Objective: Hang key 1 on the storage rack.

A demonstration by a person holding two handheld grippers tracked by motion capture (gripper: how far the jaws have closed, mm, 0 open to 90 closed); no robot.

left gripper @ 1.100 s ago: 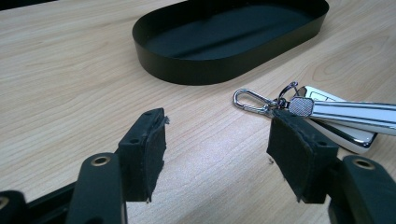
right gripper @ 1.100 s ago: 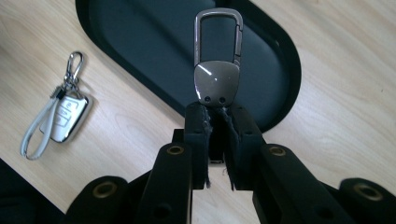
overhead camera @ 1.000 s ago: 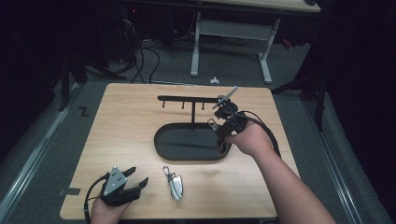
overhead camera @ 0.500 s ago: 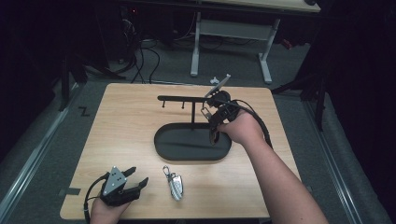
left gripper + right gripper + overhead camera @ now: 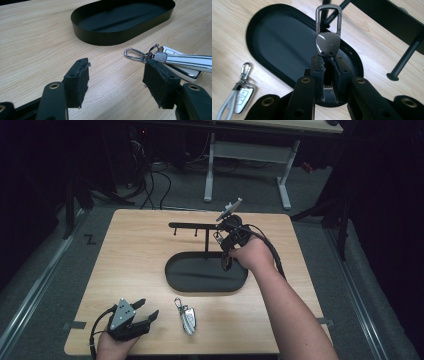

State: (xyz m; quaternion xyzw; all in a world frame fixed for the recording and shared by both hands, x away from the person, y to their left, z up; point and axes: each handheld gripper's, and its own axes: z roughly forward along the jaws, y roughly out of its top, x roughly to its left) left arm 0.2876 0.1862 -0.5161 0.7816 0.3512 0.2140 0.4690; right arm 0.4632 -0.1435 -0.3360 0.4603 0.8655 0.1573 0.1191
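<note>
Right gripper (image 5: 226,251) carried the keyring clip (image 5: 328,37) leftward along the rack (image 5: 196,226).

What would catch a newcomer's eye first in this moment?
The right gripper, raised over the far end of the black oval tray, is shut on a dark metal key clip close to the black hook rack. At the table's near edge a white key fob with a silver clasp lies loose on the wood. Just left of it, the left gripper rests with its jaws open.
</note>
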